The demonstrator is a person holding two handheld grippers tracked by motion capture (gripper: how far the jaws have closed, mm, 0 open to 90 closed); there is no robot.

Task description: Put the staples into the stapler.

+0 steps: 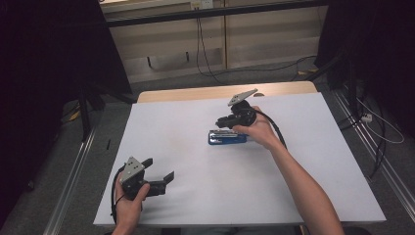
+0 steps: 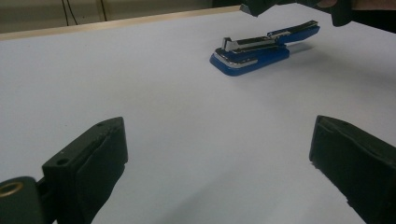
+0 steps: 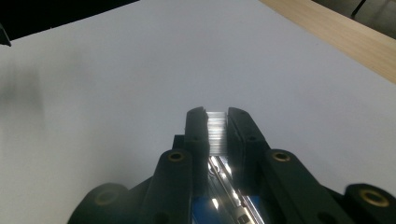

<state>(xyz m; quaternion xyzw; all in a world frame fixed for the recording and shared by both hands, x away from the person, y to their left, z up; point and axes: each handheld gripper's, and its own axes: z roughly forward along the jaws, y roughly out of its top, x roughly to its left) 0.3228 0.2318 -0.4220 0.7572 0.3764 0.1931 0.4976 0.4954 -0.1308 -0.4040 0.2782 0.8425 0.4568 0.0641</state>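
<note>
- While our right gripper bears on the blue stapler a little past the middle of the white table, toward one o'clock, we judge the job to be in its middle stage.
- From the right gripper view, our jaws are pinching a shiny strip of staples between the pads, held directly over the stapler's open metal channel.
- From the left gripper view, the stapler lies flat on its base, top arm hinged up and apart from the lower rail, so we take the opening as already done.
- At about seven o'clock on the table, our left gripper waits with its jaws spread wide and nothing between them, well apart from the stapler.
- Whether the strip is going into the channel or coming out of it, we cannot tell; part of it appears to sit low between the rails.
- By our reading, what is left is to finish seating or clearing the strip, let go of it, and press the top arm back down.
- Beyond the table's far edge at twelve o'clock, cables trail across the floor.
</note>
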